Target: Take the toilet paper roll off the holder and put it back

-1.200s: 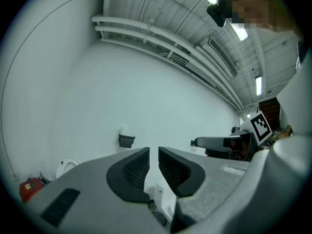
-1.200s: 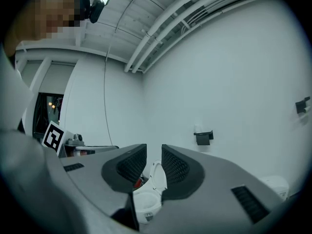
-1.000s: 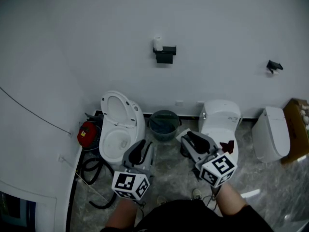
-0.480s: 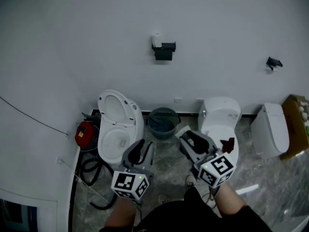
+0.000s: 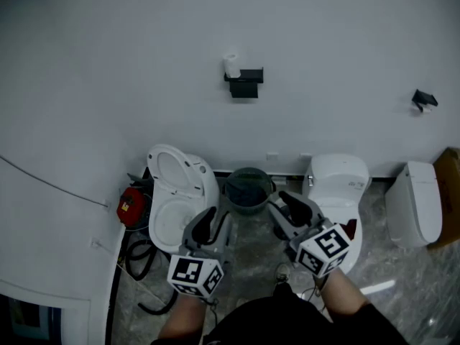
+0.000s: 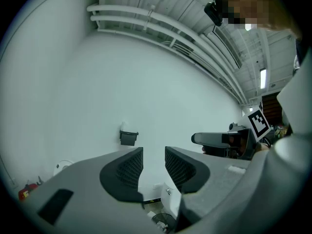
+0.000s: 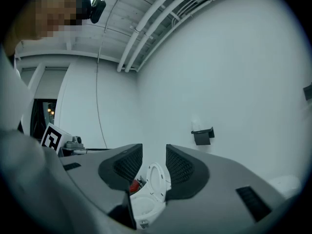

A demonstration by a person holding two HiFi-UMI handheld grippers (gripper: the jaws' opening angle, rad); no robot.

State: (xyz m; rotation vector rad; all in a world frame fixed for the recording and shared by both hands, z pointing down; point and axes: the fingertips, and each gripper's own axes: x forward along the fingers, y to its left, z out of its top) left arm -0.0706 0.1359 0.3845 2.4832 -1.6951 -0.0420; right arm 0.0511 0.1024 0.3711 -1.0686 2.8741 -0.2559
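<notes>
**Two empty grippers held low, roll on its holder**

Both grippers sit well below the holder [image 5: 245, 83], a black bracket fixed to the white wall. The toilet paper roll [image 5: 231, 65] stands upright at the holder's left end, with nothing touching it.

Compared with a second ago, the jaws of the left gripper [image 5: 214, 218] and the right gripper [image 5: 279, 201] have just been opening. Each pair now stands apart with nothing between the pads. Bare wall shows through the left gap, and the open toilet [image 5: 176, 200] shows through the right.

In the head view, the fixtures to the right of the holder have slid further right. The cardboard box [image 5: 451, 192], far right of and below the holder, was in fuller view earlier. The frame edge now cuts it off, so its contents cannot be made out.

- **Dark bin** [image 5: 248, 190]: stands on the floor directly below the holder. What it holds is too dim to identify.
- **Open toilet:** below and to the left of the holder, lid raised and white bowl exposed.
- **Closed toilet** [image 5: 338, 185]: below and to the right of the holder, lid down.
</notes>
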